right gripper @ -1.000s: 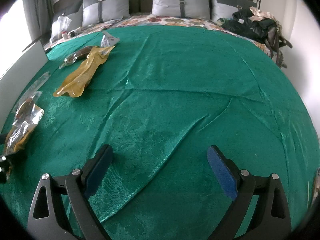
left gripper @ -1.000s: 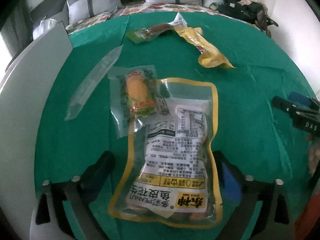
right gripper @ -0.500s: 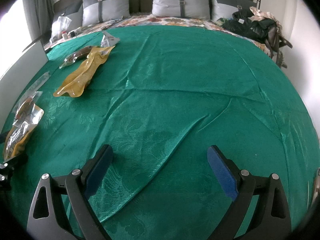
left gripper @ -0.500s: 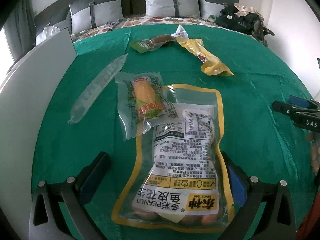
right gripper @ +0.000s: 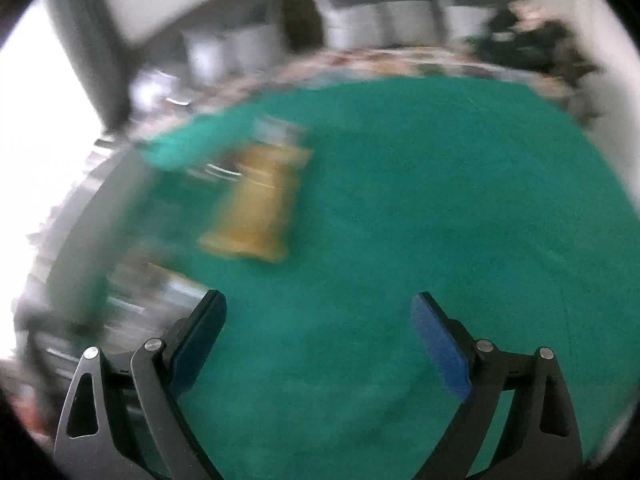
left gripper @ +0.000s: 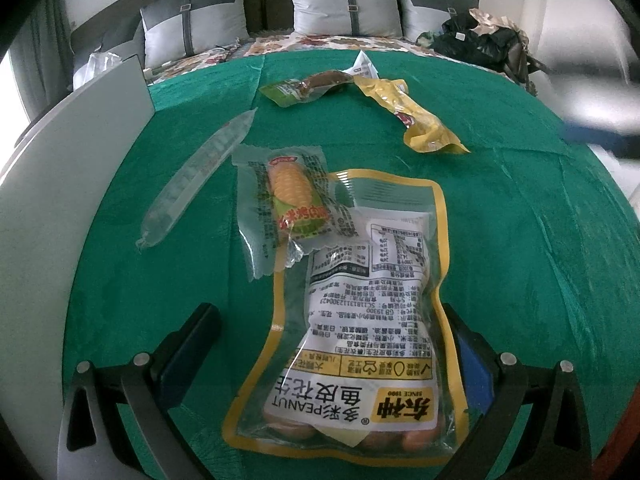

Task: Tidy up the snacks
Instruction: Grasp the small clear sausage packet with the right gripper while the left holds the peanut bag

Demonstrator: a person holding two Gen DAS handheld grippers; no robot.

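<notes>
A yellow-edged peanut bag (left gripper: 360,312) lies on the green cloth (left gripper: 520,240) between the open jaws of my left gripper (left gripper: 332,320), which touch nothing. A clear corn snack pack (left gripper: 292,208) overlaps the bag's top left corner. A long clear pack (left gripper: 200,176) lies to the left. A green-brown pack (left gripper: 308,88) and a yellow pack (left gripper: 420,120) lie farther back. My right gripper (right gripper: 320,312) is open and empty over bare cloth; its view is blurred, with the yellow pack (right gripper: 256,216) ahead to the left.
A grey-white box wall (left gripper: 60,184) stands along the left edge of the cloth. Grey cushions (left gripper: 344,4) and a dark pile of bags (left gripper: 484,44) lie beyond the cloth. A blurred dark shape (left gripper: 600,136) shows at the right.
My left gripper has drawn back and tilted up a little, still open around the peanut bag. My right gripper has swung quickly left toward the yellow pack, blurring its view.
</notes>
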